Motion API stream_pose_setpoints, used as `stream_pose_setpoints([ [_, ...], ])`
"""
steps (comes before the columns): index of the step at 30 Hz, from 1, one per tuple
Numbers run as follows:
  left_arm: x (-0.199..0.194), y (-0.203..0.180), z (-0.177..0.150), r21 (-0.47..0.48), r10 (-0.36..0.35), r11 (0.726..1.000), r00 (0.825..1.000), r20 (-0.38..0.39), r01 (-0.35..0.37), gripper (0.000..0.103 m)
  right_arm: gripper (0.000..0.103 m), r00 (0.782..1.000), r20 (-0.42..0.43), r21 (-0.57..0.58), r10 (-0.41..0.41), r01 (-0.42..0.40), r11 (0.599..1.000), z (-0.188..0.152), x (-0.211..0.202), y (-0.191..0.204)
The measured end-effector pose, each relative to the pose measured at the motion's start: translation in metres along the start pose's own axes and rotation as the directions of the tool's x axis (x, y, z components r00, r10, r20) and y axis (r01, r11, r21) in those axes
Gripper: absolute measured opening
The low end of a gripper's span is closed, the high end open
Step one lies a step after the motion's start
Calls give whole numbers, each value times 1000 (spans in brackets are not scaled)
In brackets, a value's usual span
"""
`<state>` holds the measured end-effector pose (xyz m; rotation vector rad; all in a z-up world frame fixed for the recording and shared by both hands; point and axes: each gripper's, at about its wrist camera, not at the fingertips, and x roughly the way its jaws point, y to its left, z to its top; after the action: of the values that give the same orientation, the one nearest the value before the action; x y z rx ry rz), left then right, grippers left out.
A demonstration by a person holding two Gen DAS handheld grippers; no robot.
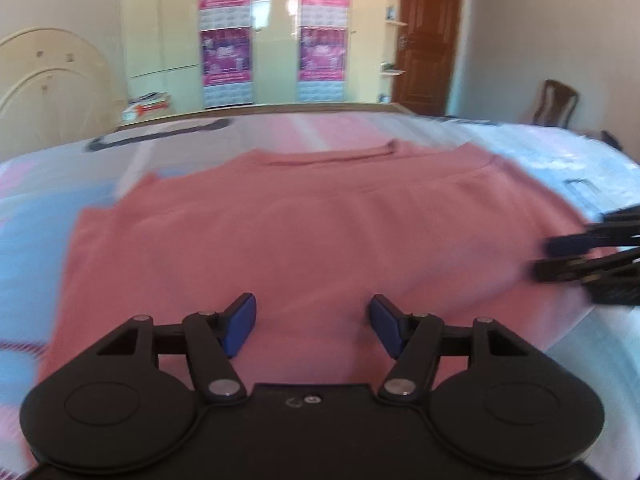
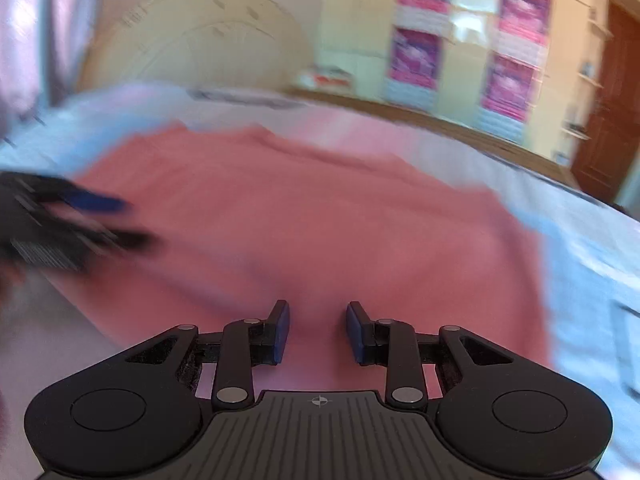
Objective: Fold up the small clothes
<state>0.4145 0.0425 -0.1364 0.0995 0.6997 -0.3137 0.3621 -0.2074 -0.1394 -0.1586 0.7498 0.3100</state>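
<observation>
A pink knitted-cotton top (image 1: pixel 312 224) lies spread flat on the bed (image 1: pixel 552 148), collar toward the far edge and hem toward the near edge, where both grippers hang over it. The left gripper (image 1: pixel 312 326) is released: its blue pads stand well apart above the lower body of the garment, with nothing between them. The right gripper (image 2: pixel 318 330) is narrower but also released, its pads clear of the cloth, nothing grasped. Both views are blurred, so fine creases cannot be read. Judgement on handling: the top looks light, soft and limp; it will sag and drag when lifted by one point and offers no stiffness to push against. It is not fragile and should not slip from rubbery pads if a doubled edge is pinched. The best holds appear to be the hem corners or the side seam near a shoulder, one gripper at each, lifted together so the fold line stays straight. The bed carries a pale blue, pink and white printed sheet (image 1: pixel 40 240), itself soft and likely to ruck. Beyond its far edge stand a cream wardrobe (image 1: pixel 168 32) bearing magenta posters (image 1: pixel 226 32), a brown wooden door (image 1: pixel 430 32) and a wooden chair (image 1: pixel 556 102).
</observation>
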Motion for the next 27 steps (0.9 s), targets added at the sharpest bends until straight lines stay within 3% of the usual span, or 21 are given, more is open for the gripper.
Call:
stream_pose_setpoints([
  [2,-8,17,-10,-26,6,1000,1000,-5,-6,63,30,1000,-16,40,14,-14,999,-17,-11,-18],
  [3,-13,22,-15,-19,53,998,998,-17,-54,64,30,1000,-22,44,2,-1,999,-22,-17,-23],
  [7,-32,48,-27,-106,94,990,995,-18,-95,61,30,991,-67,73,-114,118,990,-41,-39,-42],
  [10,-45,45,-26,-107,123,986,992,-36,-126,56,30,990,-71,166,-122,133,977,-49,-54,-57],
  [12,-56,27,-19,-90,108,990,994,3,-107,58,30,989,-36,195,-144,149,969,-37,-67,-48],
  [15,-52,-16,-6,-57,4,998,999,33,-2,62,30,998,58,194,-34,22,981,-14,-68,-9],
  [18,-34,-52,0,-18,-48,999,999,1,48,63,30,999,32,99,37,-40,994,-2,-47,37],
  [20,-20,-63,-1,-30,-44,999,998,-45,43,59,30,999,-16,73,44,-42,996,0,-30,53],
  [22,-11,-58,-8,-49,-42,998,994,-97,38,62,30,999,-30,49,25,-23,999,-5,-23,55],
  [24,-20,-45,-14,-65,-22,998,997,-81,16,62,30,999,-36,28,25,-24,999,-10,-26,49],
  [27,-36,-10,-25,-98,66,992,996,-64,-73,61,30,995,-34,52,-89,90,995,-18,-42,17],
])
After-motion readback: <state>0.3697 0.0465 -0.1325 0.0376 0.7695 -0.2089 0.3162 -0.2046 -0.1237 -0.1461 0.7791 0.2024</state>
